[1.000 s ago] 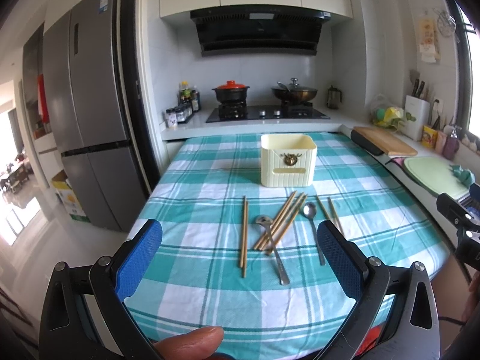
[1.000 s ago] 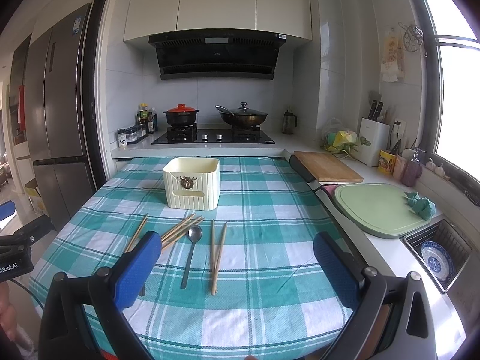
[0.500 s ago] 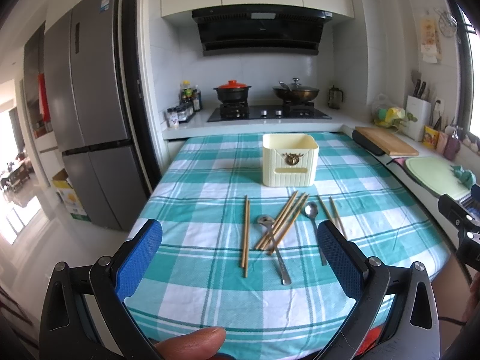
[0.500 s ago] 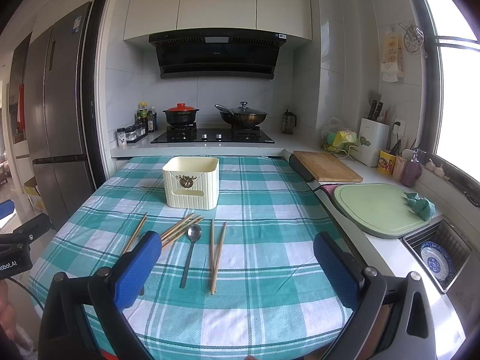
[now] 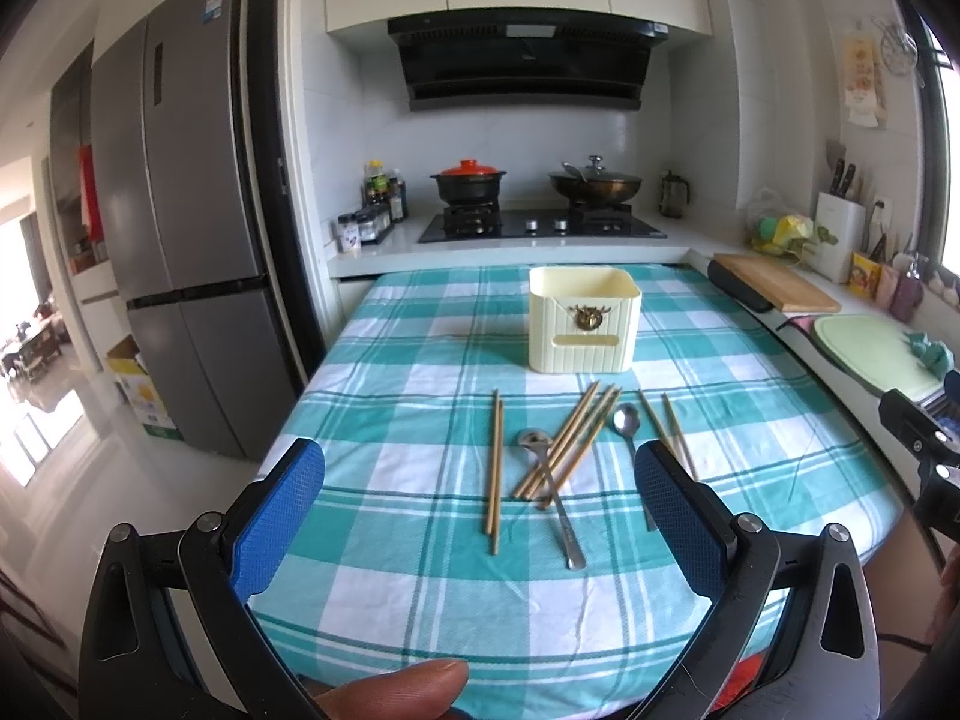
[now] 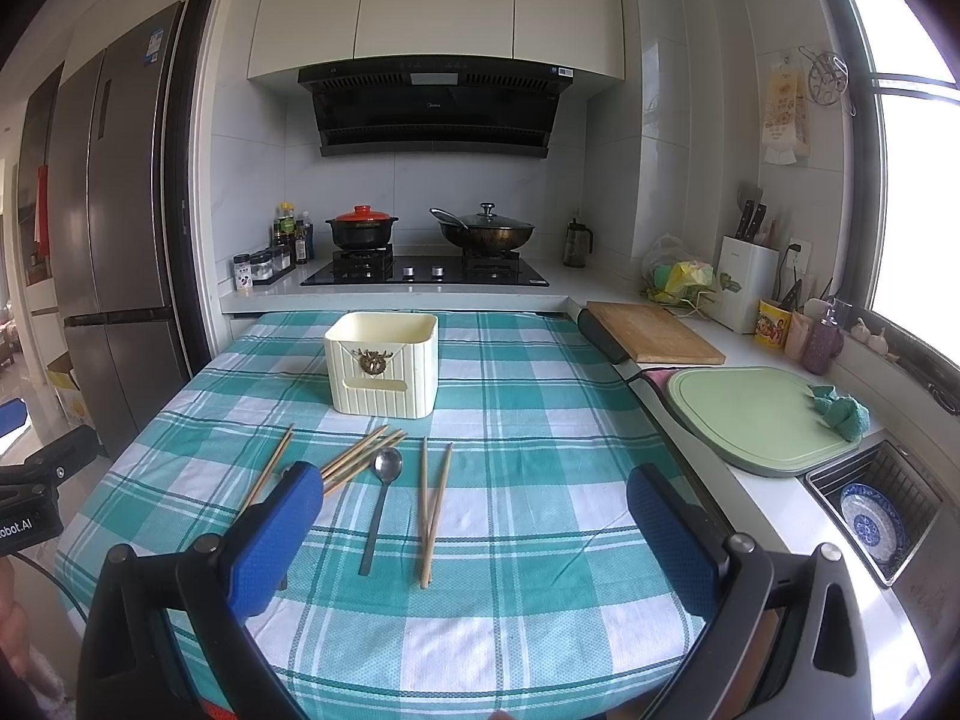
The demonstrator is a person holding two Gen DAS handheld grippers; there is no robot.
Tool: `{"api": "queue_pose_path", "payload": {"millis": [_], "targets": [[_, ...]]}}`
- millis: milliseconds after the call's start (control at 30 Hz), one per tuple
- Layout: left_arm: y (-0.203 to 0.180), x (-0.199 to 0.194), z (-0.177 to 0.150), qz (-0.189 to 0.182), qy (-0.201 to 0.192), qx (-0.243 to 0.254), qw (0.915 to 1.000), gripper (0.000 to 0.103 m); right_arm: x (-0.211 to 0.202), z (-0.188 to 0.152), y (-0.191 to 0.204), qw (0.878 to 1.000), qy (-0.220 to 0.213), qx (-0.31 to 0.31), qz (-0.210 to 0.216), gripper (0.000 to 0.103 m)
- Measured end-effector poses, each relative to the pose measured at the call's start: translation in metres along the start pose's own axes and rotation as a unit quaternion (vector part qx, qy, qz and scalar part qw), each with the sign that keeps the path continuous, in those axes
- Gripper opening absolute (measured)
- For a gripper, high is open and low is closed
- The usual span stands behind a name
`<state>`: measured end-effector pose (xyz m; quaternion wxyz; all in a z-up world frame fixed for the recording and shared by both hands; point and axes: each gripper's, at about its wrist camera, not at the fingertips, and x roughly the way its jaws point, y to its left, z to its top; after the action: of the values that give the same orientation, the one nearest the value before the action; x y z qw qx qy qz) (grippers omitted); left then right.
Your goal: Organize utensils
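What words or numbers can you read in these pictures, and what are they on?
"obot.AI", cut off at the frame's left edge: on the left gripper's black body, seen from the right wrist camera.
Range hood: a small logo on its front, too blurred to read.
Fridge: a blue and white sticker near its top, too small to read.
Hanging packet on the wall by the window: printed text, too blurred to read.
Cream utensil box: an emblem only, no words.
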<state>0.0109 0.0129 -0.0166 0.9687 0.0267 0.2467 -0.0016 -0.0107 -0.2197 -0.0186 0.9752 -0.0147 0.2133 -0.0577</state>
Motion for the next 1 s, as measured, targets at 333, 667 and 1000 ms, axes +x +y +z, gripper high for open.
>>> {"api": "queue_pose_path", "payload": {"millis": [333, 667, 1000], "targets": [[0.003, 0.001, 0.0, 0.004, 0.002, -0.002, 1.0, 0.103, 0.0, 0.001, 0.001, 1.0, 0.0, 0.0, 0.0, 0.103], [0.011, 0.007, 0.003, 0.011, 0.017, -0.012, 0.9997, 0.103, 0.003, 0.0, -0.009, 1.0, -0.002, 0.008, -0.001, 0.103], [0.038, 0.071, -0.004, 0.004, 0.076, -0.037, 0.9964, 0.103, 0.03, -0.003, -0.013, 1.0, 0.016, 0.01, 0.0, 0.103]]}}
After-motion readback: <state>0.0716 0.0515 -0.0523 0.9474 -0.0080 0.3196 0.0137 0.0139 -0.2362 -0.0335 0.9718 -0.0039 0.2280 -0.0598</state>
